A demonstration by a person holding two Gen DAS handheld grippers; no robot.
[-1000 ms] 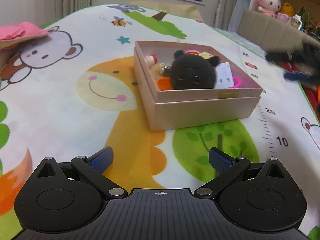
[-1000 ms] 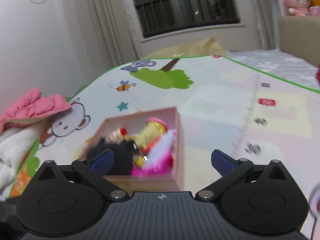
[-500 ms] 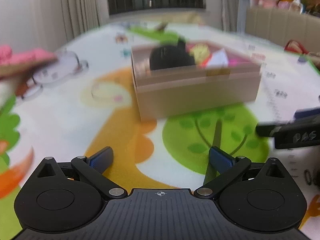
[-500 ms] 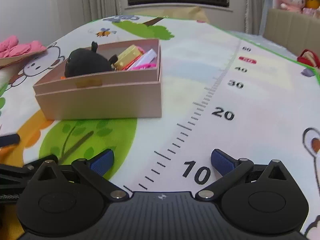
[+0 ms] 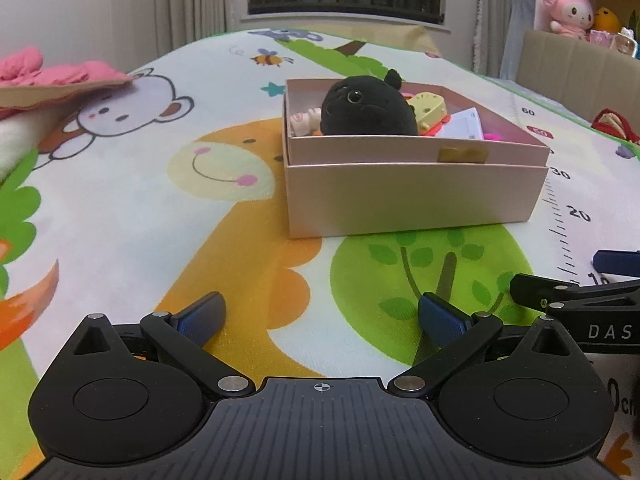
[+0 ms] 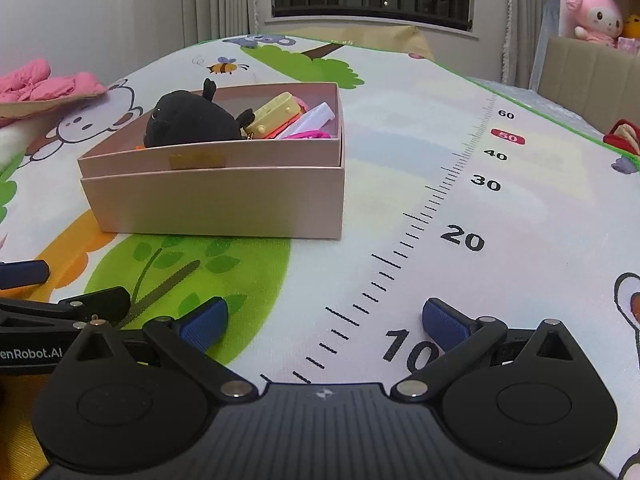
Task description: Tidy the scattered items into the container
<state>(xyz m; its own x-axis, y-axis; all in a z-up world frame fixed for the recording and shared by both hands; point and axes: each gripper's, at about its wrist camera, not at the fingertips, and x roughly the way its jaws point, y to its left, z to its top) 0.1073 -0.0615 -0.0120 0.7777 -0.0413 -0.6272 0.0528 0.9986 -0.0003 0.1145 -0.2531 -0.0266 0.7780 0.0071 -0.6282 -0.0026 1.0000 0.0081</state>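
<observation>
Where the printed mat lies flat, a rectangular cardboard box holds a fuzzy black plush.

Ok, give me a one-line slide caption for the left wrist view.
Open, empty left gripper low over the play mat, facing the pink box holding a black plush and small toys.

Black ribbed grippers, blue-padded fingers, silver screws.

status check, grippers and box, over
Left gripper open, empty, low over the mat. Right gripper open, empty, alongside. Pink box ahead, black plush and small toys inside. Nothing between grippers and box.
</observation>
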